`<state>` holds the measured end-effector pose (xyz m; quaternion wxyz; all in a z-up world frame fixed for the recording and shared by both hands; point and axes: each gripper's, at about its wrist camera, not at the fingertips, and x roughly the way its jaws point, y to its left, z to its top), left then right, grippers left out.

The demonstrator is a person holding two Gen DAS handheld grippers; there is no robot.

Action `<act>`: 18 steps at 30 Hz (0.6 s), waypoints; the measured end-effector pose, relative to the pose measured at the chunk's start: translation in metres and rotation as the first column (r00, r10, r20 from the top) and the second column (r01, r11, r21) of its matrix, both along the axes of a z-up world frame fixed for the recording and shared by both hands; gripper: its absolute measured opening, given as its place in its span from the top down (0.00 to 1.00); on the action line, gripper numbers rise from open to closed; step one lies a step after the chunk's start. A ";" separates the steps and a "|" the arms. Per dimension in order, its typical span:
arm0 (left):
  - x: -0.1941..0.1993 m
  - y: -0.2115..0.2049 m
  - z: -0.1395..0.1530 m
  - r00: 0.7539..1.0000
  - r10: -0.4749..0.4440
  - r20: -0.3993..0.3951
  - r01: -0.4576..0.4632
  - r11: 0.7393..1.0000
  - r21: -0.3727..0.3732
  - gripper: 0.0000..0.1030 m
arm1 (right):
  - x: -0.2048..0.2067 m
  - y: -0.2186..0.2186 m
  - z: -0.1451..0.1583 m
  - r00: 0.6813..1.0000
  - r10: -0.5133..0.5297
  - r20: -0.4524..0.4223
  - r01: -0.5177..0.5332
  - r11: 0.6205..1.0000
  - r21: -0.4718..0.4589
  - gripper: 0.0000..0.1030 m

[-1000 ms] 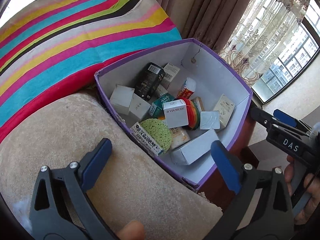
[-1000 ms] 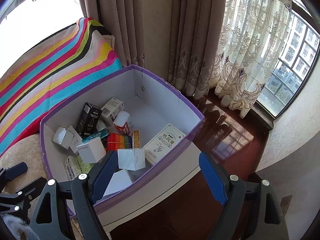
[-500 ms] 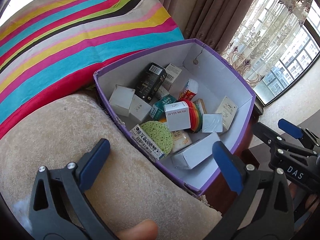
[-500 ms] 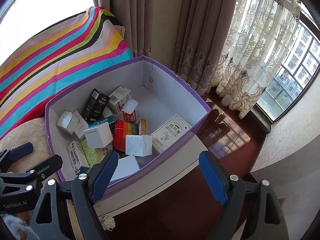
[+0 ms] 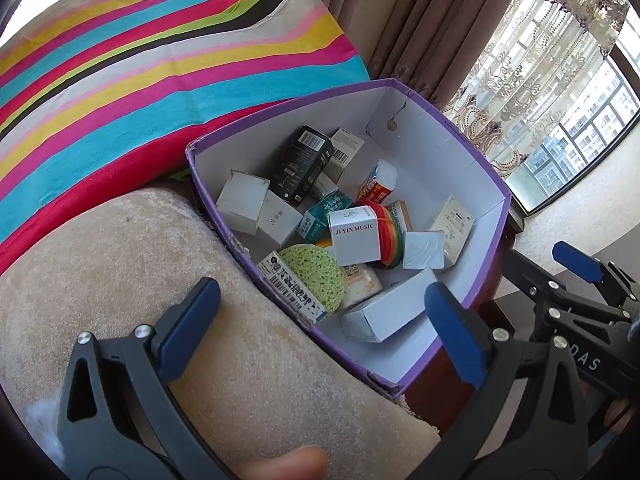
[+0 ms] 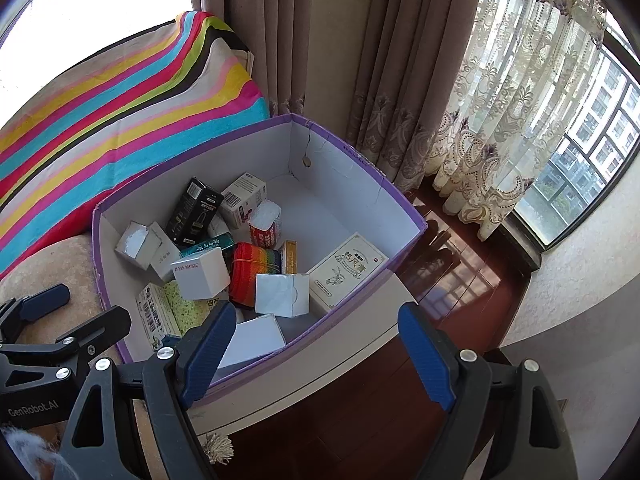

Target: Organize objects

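Observation:
A purple-rimmed cardboard box holds several small packages: a black carton, a white "JIYIN MUSIC" cube, a rainbow roll, a green sponge and a cream flat carton. My left gripper hangs open over the box's near-left corner and the beige cushion. My right gripper stands open above the box's near rim, nothing between its fingers. It also shows at the right edge of the left view.
A striped cushion lies behind the box. Brown curtains and a lace curtain hang before a window. Dark wooden floor lies right of the box. A fingertip shows at the bottom of the left view.
The right gripper's view has shifted so the box sits more central and closer. In the left view the right gripper has dropped lower at the right edge. Both stay open.

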<state>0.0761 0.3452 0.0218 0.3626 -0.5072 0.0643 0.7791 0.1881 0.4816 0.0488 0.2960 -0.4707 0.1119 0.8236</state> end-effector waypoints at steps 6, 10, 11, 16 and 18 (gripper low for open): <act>-0.002 -0.001 0.000 1.000 0.006 0.009 -0.006 1.000 0.004 0.01 | 0.001 0.000 -0.003 1.000 -0.006 0.006 0.006 1.000 0.008 0.18; -0.003 -0.001 0.000 1.000 0.010 0.015 -0.010 1.000 0.008 0.01 | 0.002 0.000 -0.003 1.000 -0.009 0.011 0.009 1.000 0.022 0.18; -0.003 -0.001 0.000 1.000 0.011 0.017 -0.011 1.000 0.010 0.01 | 0.002 0.000 -0.003 1.000 -0.008 0.011 0.008 1.000 0.024 0.18; -0.004 -0.002 0.000 1.000 0.012 0.023 -0.013 1.000 0.017 0.01 | 0.002 0.001 -0.004 1.000 -0.008 0.012 0.008 1.000 0.024 0.18; -0.004 -0.003 0.000 1.000 0.015 0.027 -0.016 0.999 0.032 0.01 | 0.001 0.001 -0.005 1.000 -0.008 0.014 0.007 1.000 0.024 0.18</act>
